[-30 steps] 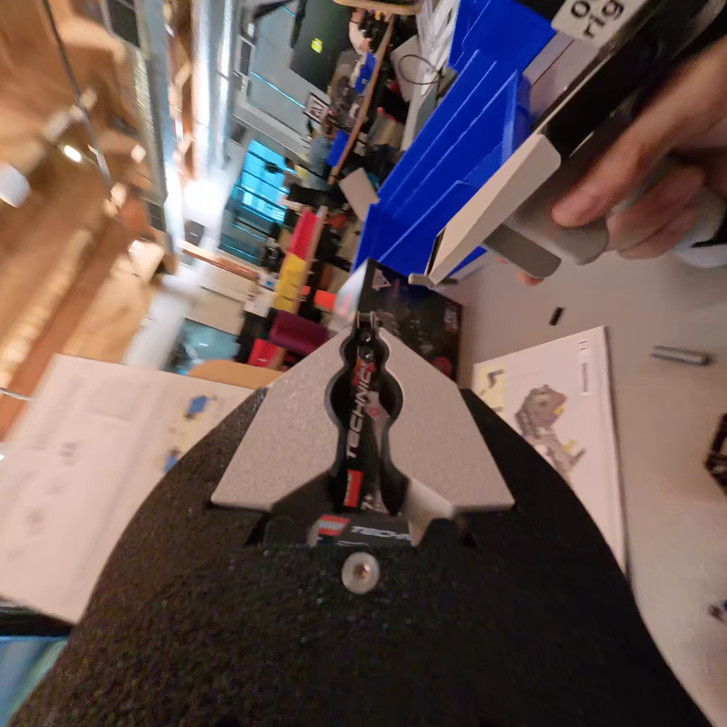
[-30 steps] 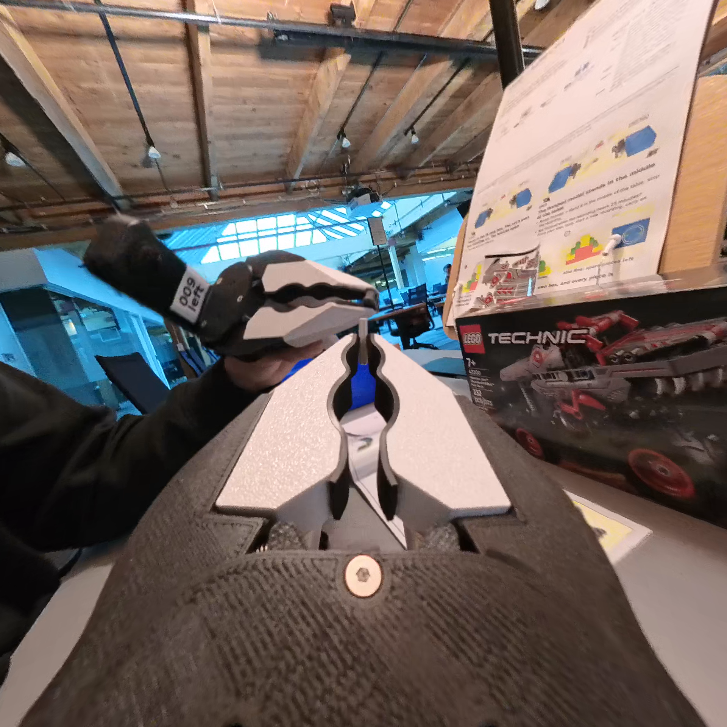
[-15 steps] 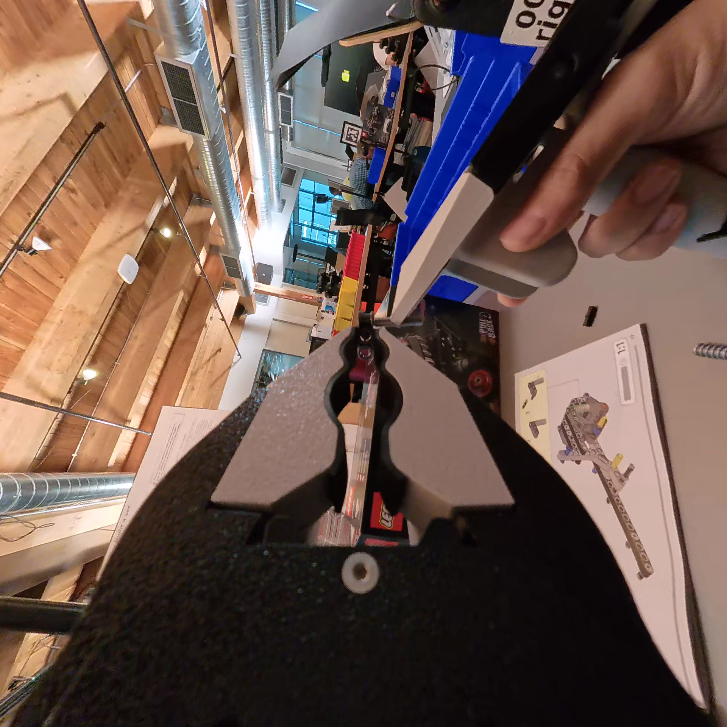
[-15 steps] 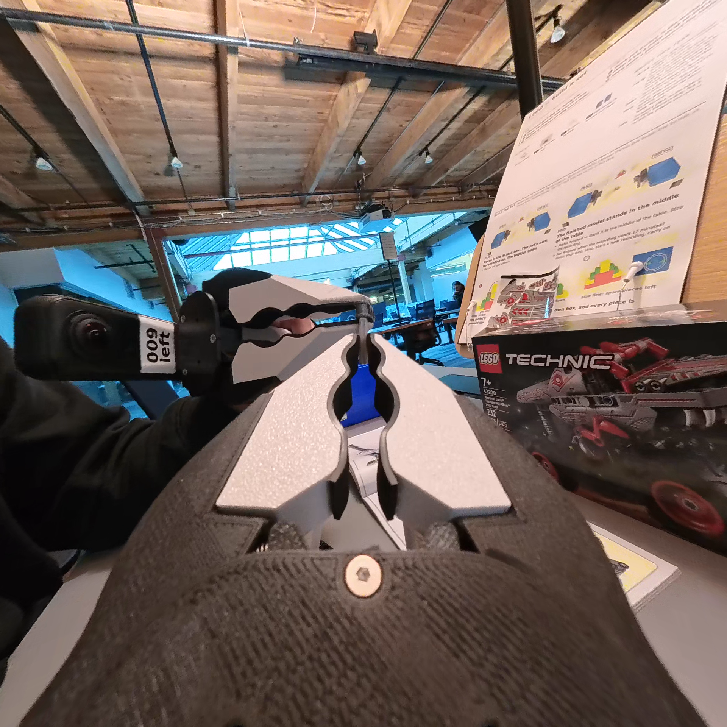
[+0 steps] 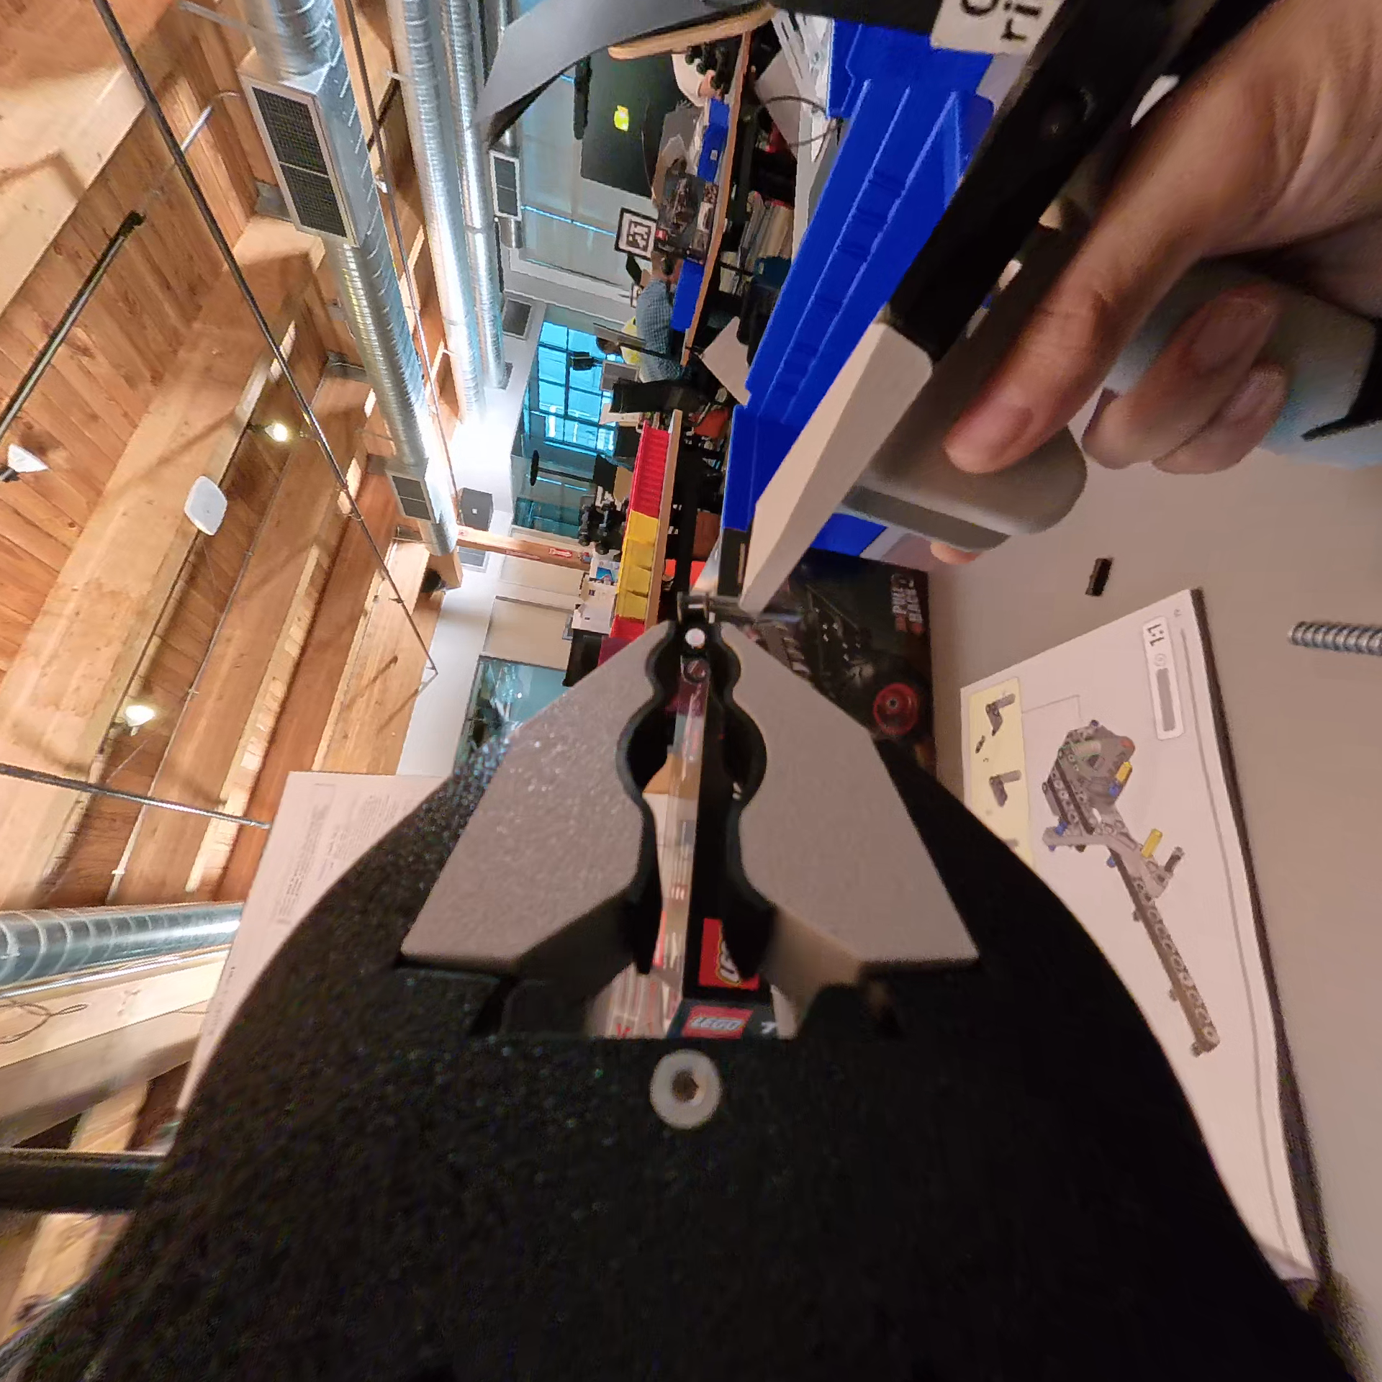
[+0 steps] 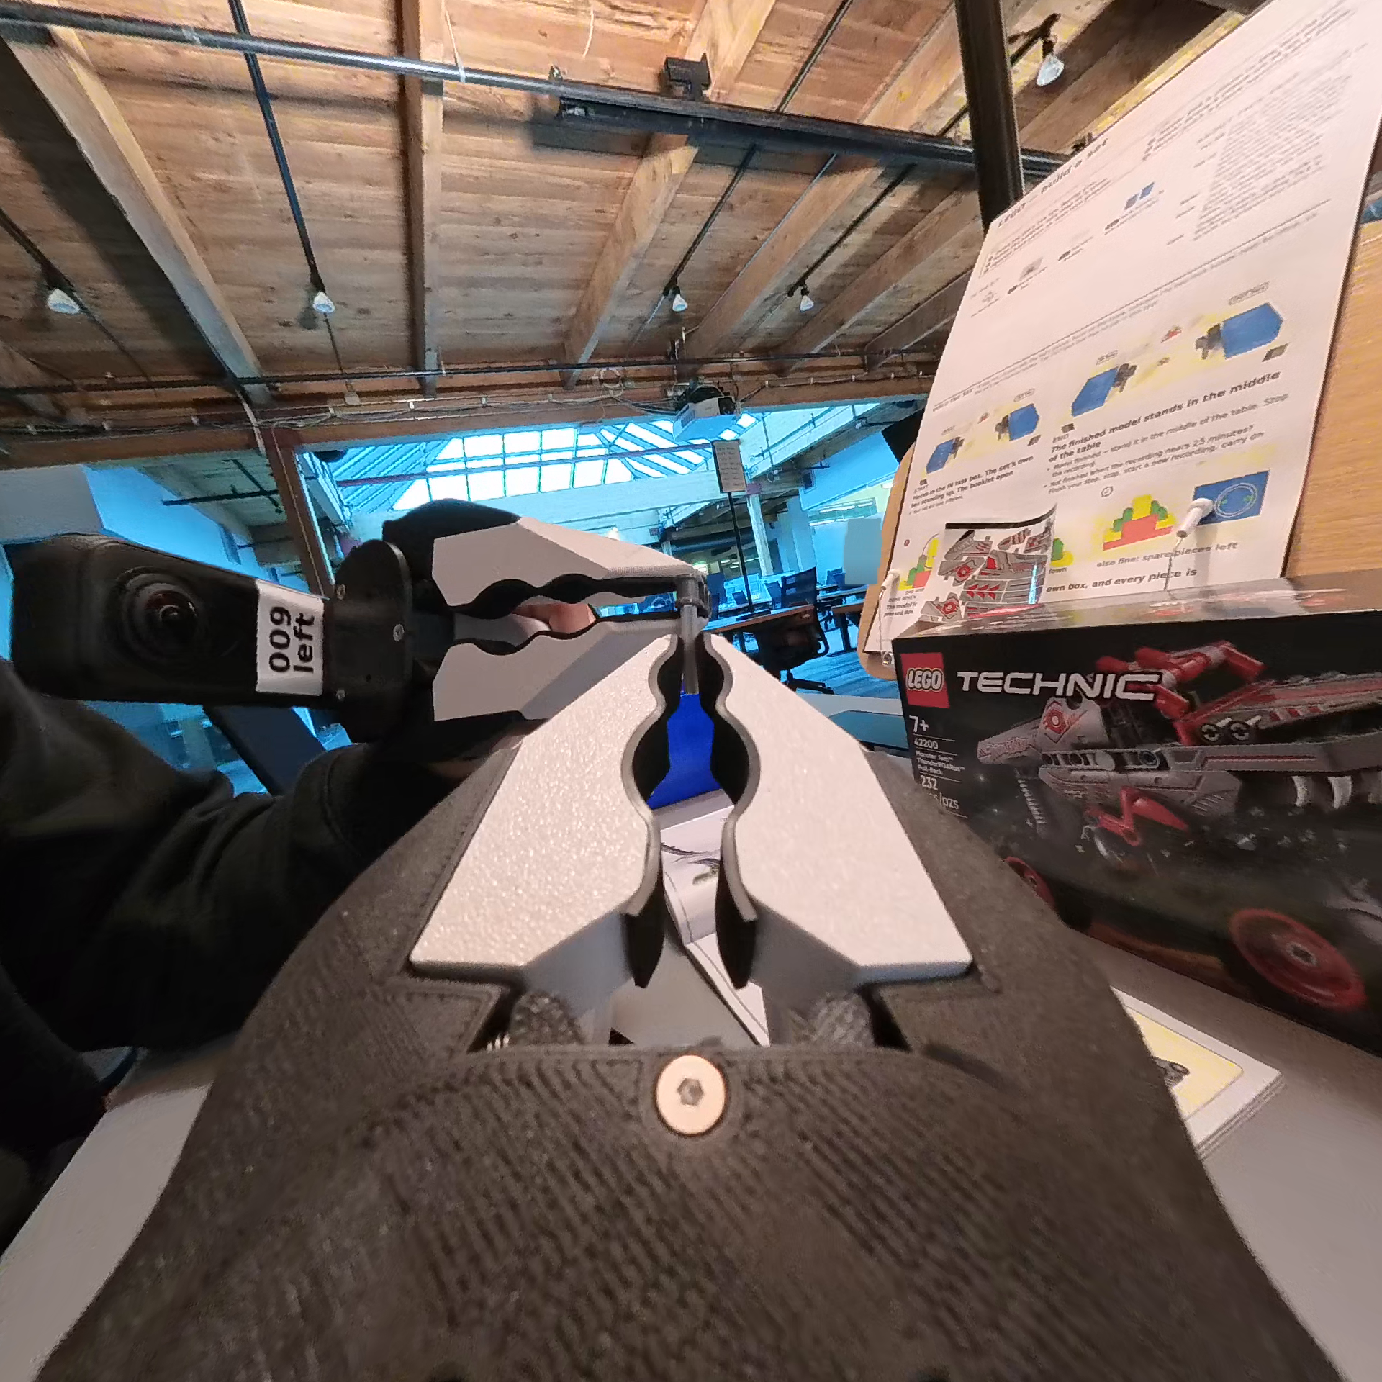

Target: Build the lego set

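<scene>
My left gripper [image 5: 695,636] is shut on a small dark Lego piece [image 5: 694,607] held at its tip. My right gripper [image 6: 689,652] is shut on a thin dark grey axle [image 6: 688,643] that stands upright between its fingertips. Both are held in the air above the table. In the right wrist view the left gripper [image 6: 684,591] comes in from the left, and its small piece [image 6: 694,592] sits on the top end of the axle. In the left wrist view the right gripper [image 5: 751,591] comes in from the upper right and its tip meets mine.
The black Lego box [image 6: 1166,785] stands at the right, with an instruction sheet [image 6: 1159,359] propped behind it. An open booklet [image 5: 1107,860], a metal spring [image 5: 1338,638] and a small black piece [image 5: 1097,576] lie on the grey table. Blue bins [image 5: 860,224] stand behind. Only a small space, under 4 cm, lies between the two pairs of fingers.
The two grippers have come together: the left gripper's tip moved right onto the top of the axle in the right gripper. Both stayed shut on their pieces.
</scene>
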Available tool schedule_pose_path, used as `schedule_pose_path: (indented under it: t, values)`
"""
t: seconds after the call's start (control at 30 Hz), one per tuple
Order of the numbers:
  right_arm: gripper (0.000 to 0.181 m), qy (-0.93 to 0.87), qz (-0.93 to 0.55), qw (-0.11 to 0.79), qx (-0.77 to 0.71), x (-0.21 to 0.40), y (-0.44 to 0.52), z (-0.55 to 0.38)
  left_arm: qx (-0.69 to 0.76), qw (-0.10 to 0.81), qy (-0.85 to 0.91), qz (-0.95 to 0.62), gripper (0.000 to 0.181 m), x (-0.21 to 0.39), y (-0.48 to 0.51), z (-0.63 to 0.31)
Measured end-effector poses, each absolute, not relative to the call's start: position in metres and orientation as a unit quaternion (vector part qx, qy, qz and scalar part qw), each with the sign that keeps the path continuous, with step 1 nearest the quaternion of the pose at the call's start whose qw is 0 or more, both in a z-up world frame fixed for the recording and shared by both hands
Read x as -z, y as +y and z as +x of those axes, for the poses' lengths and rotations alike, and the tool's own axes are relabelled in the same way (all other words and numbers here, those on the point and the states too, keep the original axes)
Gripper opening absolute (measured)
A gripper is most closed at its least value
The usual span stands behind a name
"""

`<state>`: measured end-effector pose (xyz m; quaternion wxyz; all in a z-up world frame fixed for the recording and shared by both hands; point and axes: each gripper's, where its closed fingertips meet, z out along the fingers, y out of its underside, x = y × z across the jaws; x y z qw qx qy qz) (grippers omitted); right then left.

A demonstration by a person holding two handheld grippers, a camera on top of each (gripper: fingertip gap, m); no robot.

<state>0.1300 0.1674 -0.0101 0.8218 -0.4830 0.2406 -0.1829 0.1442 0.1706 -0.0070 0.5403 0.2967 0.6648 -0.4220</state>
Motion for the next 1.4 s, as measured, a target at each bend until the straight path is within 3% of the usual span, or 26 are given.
schedule_pose_path:
  t: [0.17,0.47,0.7,0.77,0.93,1.4]
  values:
    - [0.002,0.254,-0.493,0.811,0.185,0.017,0.169,0.134,0.358,0.58,0.652,0.332,0.004,0.012,0.17,0.144]
    - [0.002,0.266,-0.54,0.775,0.192,0.03,0.175,0.139,0.288,0.573,0.679,0.358,0.004,0.025,0.177,0.15]
    - [0.002,0.274,-0.57,0.742,0.221,0.036,0.175,0.142,0.332,0.536,0.708,0.319,0.004,0.029,0.174,0.151]
    - [0.002,0.275,-0.557,0.754,0.215,0.033,0.174,0.141,0.372,0.512,0.722,0.281,0.009,0.025,0.173,0.15]
    - [0.002,0.295,-0.514,0.788,0.169,0.029,0.171,0.142,0.343,0.574,0.683,0.295,0.004,0.023,0.167,0.151]
    - [0.002,0.271,-0.445,0.852,0.037,0.015,0.173,0.131,0.425,0.529,0.67,0.301,0.004,0.01,0.171,0.142]
